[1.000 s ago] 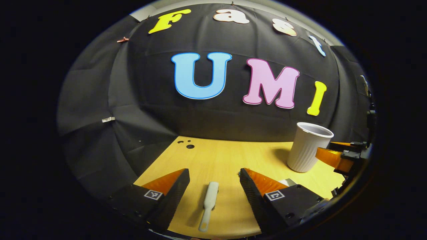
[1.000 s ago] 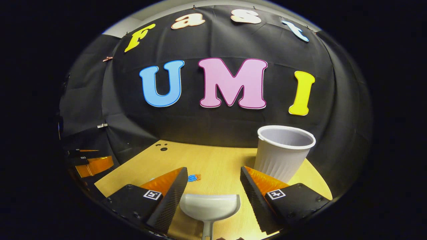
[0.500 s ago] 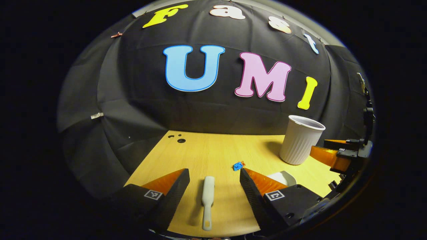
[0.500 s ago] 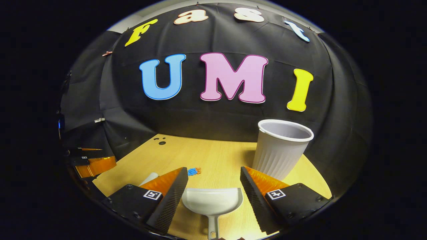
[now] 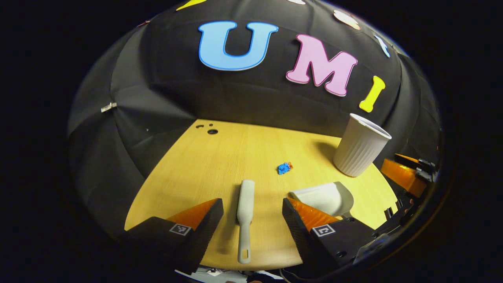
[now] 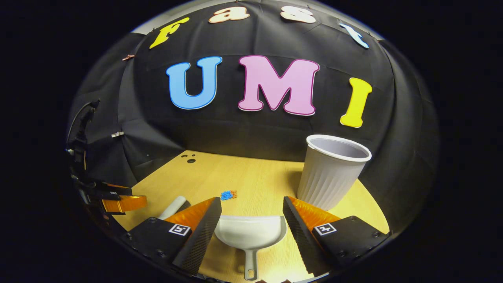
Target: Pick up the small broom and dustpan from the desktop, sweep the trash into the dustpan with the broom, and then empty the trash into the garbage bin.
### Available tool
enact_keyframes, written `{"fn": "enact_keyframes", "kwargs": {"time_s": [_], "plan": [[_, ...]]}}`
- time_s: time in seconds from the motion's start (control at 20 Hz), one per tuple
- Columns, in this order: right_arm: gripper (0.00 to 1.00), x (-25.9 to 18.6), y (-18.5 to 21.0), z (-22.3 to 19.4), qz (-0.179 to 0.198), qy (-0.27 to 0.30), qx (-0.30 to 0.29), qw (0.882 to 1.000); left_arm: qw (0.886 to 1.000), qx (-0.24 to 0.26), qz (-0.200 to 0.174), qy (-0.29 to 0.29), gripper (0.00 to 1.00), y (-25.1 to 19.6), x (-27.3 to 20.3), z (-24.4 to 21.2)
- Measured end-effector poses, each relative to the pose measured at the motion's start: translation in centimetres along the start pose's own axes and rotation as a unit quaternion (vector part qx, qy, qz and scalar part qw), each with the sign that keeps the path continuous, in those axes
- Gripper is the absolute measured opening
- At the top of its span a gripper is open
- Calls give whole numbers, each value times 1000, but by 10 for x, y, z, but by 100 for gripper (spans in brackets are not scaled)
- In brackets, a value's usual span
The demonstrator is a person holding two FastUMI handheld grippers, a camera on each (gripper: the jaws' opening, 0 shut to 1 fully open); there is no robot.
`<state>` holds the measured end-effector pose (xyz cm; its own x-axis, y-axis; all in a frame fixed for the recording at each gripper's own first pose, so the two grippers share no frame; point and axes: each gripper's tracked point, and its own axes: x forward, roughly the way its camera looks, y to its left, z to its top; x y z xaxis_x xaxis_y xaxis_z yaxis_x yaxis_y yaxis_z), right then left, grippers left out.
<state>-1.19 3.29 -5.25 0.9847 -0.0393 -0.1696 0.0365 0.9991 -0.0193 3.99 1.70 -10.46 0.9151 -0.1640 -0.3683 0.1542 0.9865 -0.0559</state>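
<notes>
Broom (image 5: pixel 245 215): lies flat on the desk (image 5: pixel 220 165) between the fingers of the left gripper (image 5: pixel 252 210), handle toward the camera, untouched. It looks like light, stiff plastic; the slim handle near its hanging hole is the place to pinch, though a smooth handle may twist.
Dustpan (image 6: pixel 251 236): sits between the fingers of the right gripper (image 6: pixel 252 210), scoop forward, thin handle back. Probably light and rigid; take it by the handle, close to the scoop.
Fingers: both pairs stand wide apart, holding nothing.
Trash (image 6: pixel 228 194): small blue and orange bits, ahead of the right gripper's left finger.
Bin (image 6: pixel 332 171): white ribbed cup beyond the right finger; likely tips easily.
Change: compared with a second ago, both tools sit farther forward between the fingers, with their handle ends in view, and the left view looks down more steeply.
</notes>
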Motion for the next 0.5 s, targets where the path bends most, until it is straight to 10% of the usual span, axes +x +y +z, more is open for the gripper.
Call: {"fn": "enact_keyframes", "kwargs": {"time_s": [0.5], "plan": [[98,-18,-22,-32,-34,44,27,998,986,-2,25,167,96,28,63,-69]]}}
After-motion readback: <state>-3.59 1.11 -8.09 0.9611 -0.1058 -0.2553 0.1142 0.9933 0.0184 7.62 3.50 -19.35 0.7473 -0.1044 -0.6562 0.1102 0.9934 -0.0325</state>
